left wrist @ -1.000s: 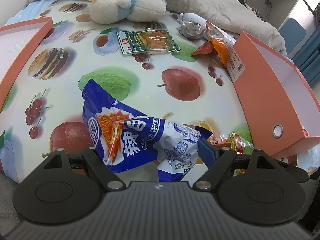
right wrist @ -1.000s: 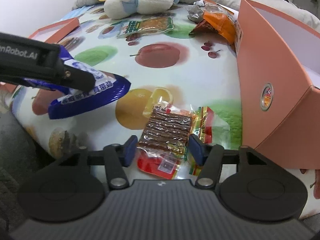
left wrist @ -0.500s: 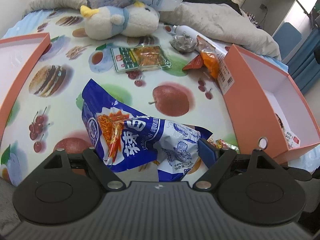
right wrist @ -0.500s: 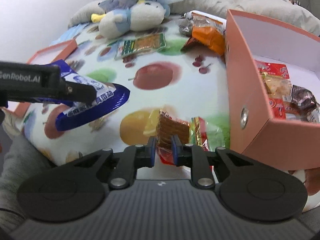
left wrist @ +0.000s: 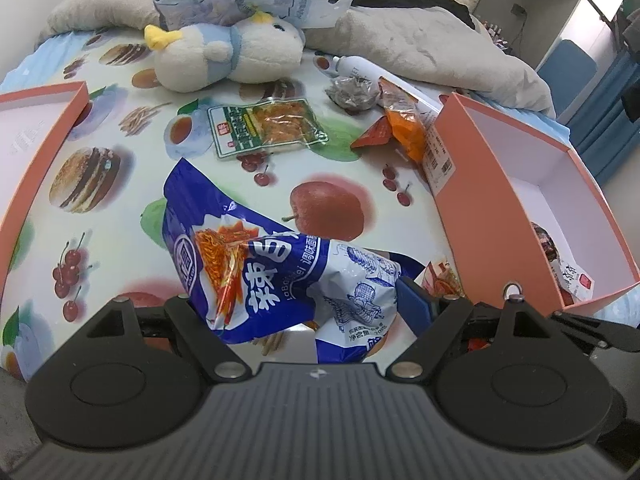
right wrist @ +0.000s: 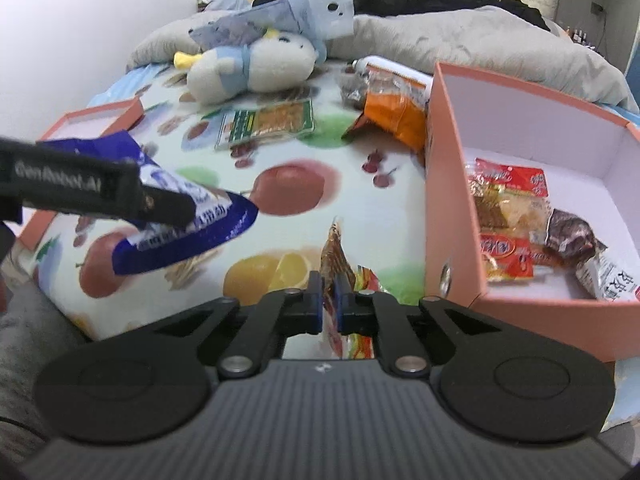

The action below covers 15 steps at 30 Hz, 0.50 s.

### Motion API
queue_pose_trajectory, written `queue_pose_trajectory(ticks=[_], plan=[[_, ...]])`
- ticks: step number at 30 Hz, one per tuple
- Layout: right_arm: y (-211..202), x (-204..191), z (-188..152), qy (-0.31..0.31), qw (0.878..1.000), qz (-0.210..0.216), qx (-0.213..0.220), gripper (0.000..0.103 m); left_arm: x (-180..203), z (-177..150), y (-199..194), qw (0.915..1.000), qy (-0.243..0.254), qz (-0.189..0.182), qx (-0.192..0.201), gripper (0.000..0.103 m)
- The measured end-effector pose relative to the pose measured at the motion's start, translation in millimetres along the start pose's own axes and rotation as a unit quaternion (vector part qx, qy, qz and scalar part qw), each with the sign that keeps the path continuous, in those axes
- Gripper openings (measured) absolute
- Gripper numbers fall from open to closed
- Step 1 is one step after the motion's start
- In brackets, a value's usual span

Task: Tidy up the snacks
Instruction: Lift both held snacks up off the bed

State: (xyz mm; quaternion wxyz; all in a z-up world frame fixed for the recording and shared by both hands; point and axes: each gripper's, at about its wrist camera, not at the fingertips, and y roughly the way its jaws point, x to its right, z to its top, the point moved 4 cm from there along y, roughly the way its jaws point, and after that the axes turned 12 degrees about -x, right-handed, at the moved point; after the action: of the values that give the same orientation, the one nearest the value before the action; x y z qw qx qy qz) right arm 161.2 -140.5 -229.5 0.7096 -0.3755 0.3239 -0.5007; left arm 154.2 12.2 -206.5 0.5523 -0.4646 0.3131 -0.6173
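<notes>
- The left gripper [left wrist: 304, 300] has its fingers [left wrist: 414, 306] spread wide and clamped on a big blue snack bag [left wrist: 256, 264] (white lettering, a picture of red-orange strips), which fills the span between them and hangs clear of the bed [left wrist: 352, 152].
- In the right wrist view the same blue bag juts out past the black left finger, above the fruit-print sheet.
- The right gripper [right wrist: 328, 300] has its fingers [right wrist: 315, 296] pinched nearly together on a small clear packet of brown strips [right wrist: 335, 252]; the packet stands on edge between the pads, lifted off the sheet.
- Just beside that packet, a second small packet with red and green print [right wrist: 368, 280] shows; I cannot tell whether it is gripped too.
- An open orange box [right wrist: 452, 216] sits on the bed to the right; inside lie several snacks: red-labelled packets [right wrist: 508, 180], a dark brown wrapped piece [right wrist: 572, 232] and a white wrapper [right wrist: 612, 280].
- Further back on the sheet lie a green-edged packet [left wrist: 264, 126], an orange bag [left wrist: 404, 124] leaning against the box's far corner, and a crumpled silver wrapper [left wrist: 352, 92].
- An orange lid [left wrist: 44, 120] lies at the left edge of the bed.
- A plush duck [left wrist: 228, 60] rests near the grey blanket [left wrist: 420, 48], with a pale blue plastic bag [left wrist: 256, 0] draped over it.
</notes>
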Motion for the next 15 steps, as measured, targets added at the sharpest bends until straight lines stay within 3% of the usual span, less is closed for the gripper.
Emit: queue_pose_trajectory(ticks=[9,15], plan=[[-34,11,27,0.028,0.999,0.031,0.020,0.009,29,30,-24,0.9991,0.042,-0.001,0.012,0.085],[-71,20,54,0.043,0.996,0.042,0.061,0.009,44,59,-52,0.9981,0.052,-0.012,0.030,0.085]])
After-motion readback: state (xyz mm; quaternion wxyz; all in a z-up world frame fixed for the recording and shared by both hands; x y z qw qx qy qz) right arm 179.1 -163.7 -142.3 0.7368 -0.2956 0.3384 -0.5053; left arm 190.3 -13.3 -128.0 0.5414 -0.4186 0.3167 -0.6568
